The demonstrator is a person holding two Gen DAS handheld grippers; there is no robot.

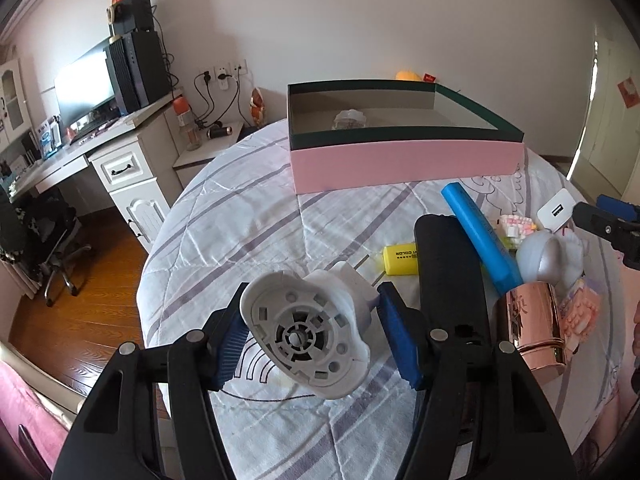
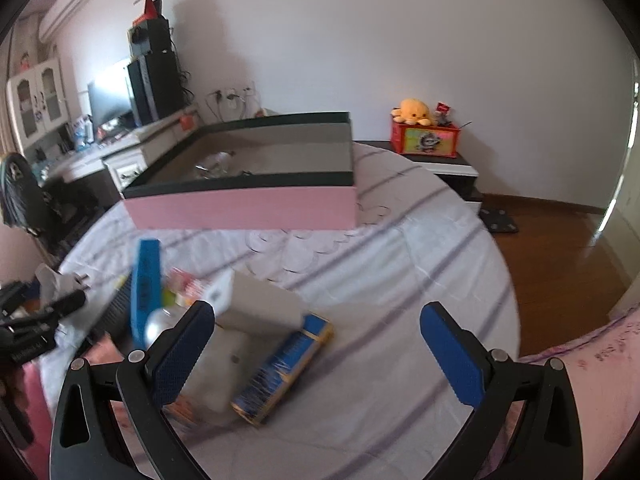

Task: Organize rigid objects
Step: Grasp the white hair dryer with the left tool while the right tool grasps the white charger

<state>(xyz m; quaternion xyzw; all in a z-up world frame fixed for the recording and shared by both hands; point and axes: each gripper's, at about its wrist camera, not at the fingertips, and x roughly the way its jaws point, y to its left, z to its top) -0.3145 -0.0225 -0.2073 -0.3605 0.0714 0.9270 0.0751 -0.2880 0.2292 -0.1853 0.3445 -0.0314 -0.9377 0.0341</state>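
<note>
My left gripper is shut on a white plastic plug-in device with a round slotted base, held above the bed. Ahead stands the pink box with a dark green rim, a clear glass object inside it. To the right lie a blue tube, a yellow case, a rose-gold can, a black bar and a white charger. My right gripper stands open above the bedspread, over a grey-white box and a blue-and-gold packet. The pink box lies beyond.
The quilted bedspread drops off at the left to a wooden floor, with a desk and office chair beyond. In the right wrist view a low cabinet with a red box and yellow plush stands by the wall.
</note>
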